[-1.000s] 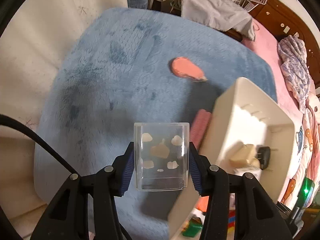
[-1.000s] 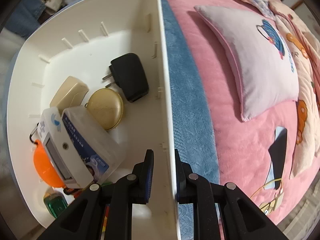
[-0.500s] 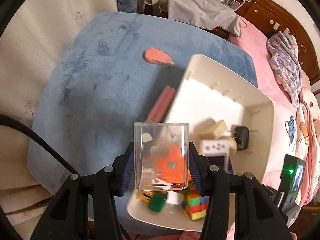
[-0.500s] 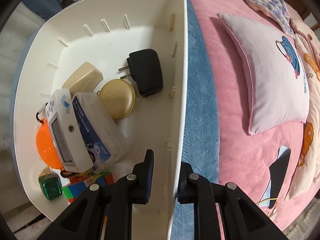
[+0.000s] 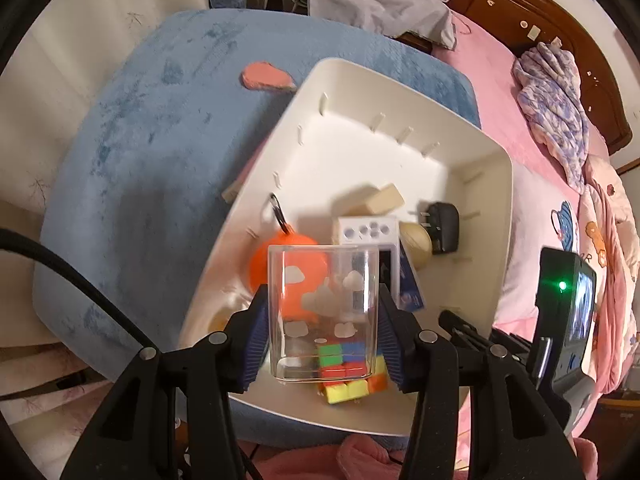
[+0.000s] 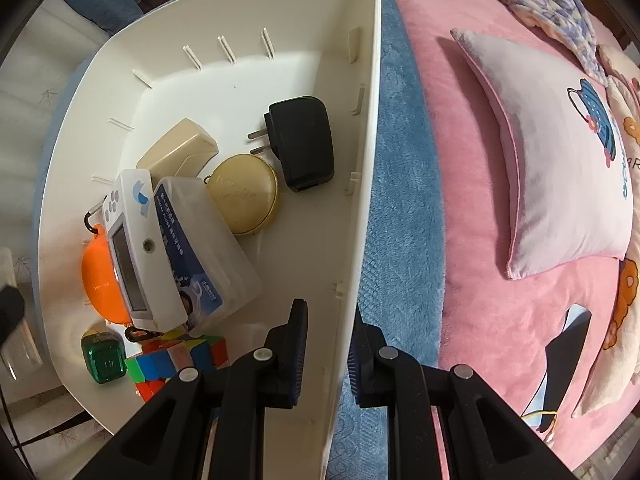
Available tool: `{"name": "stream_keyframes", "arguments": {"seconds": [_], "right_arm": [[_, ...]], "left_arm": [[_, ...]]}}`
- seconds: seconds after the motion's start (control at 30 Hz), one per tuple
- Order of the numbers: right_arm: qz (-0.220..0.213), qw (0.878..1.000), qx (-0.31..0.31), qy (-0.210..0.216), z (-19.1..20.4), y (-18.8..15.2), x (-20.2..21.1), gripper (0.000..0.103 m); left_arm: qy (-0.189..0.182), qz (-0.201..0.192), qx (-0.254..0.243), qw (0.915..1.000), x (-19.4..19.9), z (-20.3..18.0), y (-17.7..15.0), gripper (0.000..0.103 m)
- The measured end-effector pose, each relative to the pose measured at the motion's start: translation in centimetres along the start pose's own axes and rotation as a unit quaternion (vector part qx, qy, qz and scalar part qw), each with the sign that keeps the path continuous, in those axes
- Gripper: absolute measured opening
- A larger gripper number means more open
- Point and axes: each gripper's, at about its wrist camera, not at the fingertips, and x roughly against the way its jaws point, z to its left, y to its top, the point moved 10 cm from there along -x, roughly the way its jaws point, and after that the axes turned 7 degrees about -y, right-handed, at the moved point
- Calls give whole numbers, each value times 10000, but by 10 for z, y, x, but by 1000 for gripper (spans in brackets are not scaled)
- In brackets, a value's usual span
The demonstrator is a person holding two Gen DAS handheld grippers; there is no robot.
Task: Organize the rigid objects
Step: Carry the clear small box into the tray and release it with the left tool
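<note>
Above the bin's near corner: the left gripper, clamped on the clear cup, hovers for a drop.
Six or so items already lie inside, crowded toward the near end, with the cube below the cup; the far end is bare floor. The pink piece remains on the blue mat by the bin's far corner. The right gripper pinches the right wall.

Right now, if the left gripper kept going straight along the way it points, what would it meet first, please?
Probably the puzzle cube in the white bin. The left gripper holds the clear cup pointing steeply down, and the cube shows through the cup's bottom, the orange ball just beside; depth is unclear.
</note>
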Motion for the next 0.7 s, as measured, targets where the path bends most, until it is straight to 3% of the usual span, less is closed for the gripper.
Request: {"name": "stream_keyframes", "arguments": {"seconds": [0.3,0.37,0.47,0.7], "right_arm": [[89,9999,18,42,1,-7,-4,20],[95,10000,7,29,1,-8,-4,20],[106,9999,-47,44,1,-7,-4,19],[126,9998,-121,10,0,-8,-5,19]], "left_arm": [[-74,149,4,9999,-6,-9,-16,54],[-93,143,-36,9998,-6,-10,-17,69],[-72,70,-94,9999,-2,-10,-16,80],[-157,-79,-330,9993,11,-5,-9,80]]}}
